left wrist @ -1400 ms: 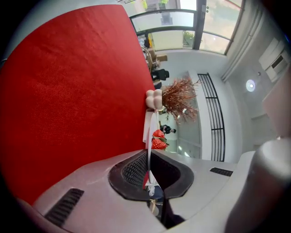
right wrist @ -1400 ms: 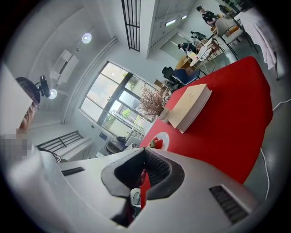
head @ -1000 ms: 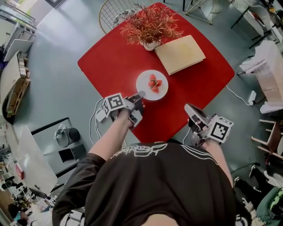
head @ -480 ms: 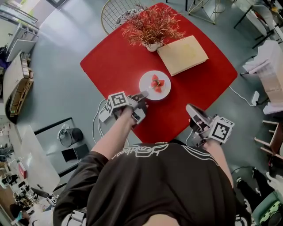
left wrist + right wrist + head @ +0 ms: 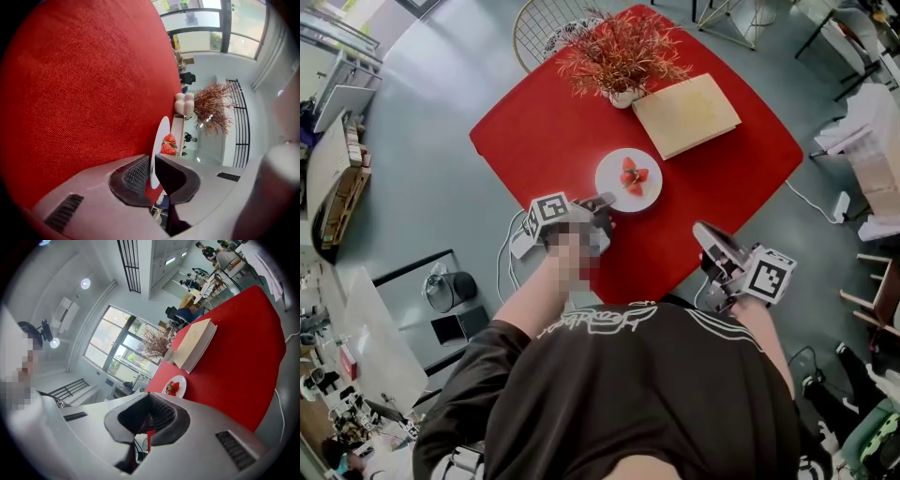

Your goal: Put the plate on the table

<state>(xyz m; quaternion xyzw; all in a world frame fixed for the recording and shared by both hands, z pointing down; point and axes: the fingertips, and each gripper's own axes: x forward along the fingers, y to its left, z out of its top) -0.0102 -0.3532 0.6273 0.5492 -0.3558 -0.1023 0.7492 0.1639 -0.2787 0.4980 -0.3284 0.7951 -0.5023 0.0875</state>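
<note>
A white plate (image 5: 643, 192) with strawberries (image 5: 632, 175) lies flat on the red table (image 5: 544, 122), near its front edge. My left gripper (image 5: 602, 201) is at the plate's near-left rim. In the left gripper view the rim (image 5: 161, 136) stands between the two pads, which still touch it while the jaws are opening. The strawberries (image 5: 168, 145) show just past the jaws. My right gripper (image 5: 705, 232) hangs off the table's front right edge, shut and holding nothing. From there the plate (image 5: 182, 385) lies ahead on the table.
A dried reddish plant in a white pot (image 5: 619, 52) stands at the table's far side, with a tan book (image 5: 686, 114) to its right. A wire chair (image 5: 539, 28) stands behind the table. Cables (image 5: 502, 258) trail on the floor to the left.
Hardly anything differs beyond a small shift of the head view. The left gripper stays at the plate's rim and the right gripper keeps its place.
</note>
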